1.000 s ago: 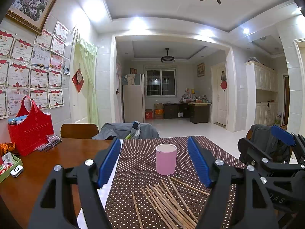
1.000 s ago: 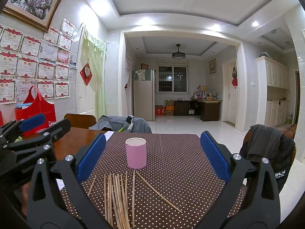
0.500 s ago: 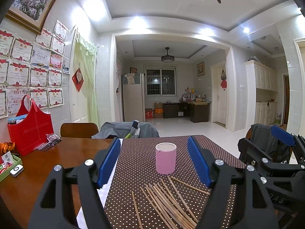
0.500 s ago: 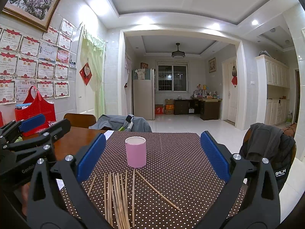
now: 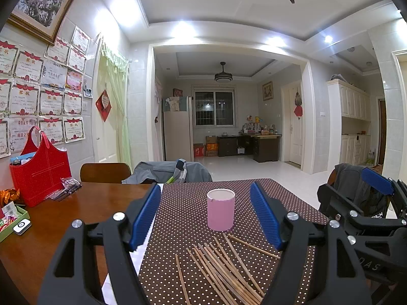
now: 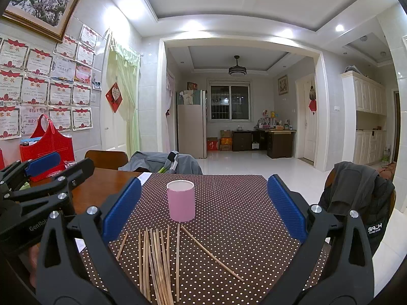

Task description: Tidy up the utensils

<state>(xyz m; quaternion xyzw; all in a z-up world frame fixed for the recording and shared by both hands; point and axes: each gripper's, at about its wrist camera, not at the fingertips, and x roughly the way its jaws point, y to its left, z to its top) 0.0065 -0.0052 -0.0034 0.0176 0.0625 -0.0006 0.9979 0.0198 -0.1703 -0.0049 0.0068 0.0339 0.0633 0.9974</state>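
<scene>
Both claws, the left claw [image 5: 204,218] and the right claw [image 6: 203,208], are held spread apart and empty above the near edge of the bench [image 5: 76,211]. Directly ahead, loose chopsticks [image 6: 155,259] are laid lengthwise toward the pink cup [image 6: 181,200], set upright beyond them mid-bench. Neither claw is judged clearly nearer.

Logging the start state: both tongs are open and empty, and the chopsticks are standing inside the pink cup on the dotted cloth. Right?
Not quite. The chopsticks lie loose on the dotted cloth in front of the pink cup, as the right wrist view shows. Both the left tongs and right tongs are open and empty.
</scene>
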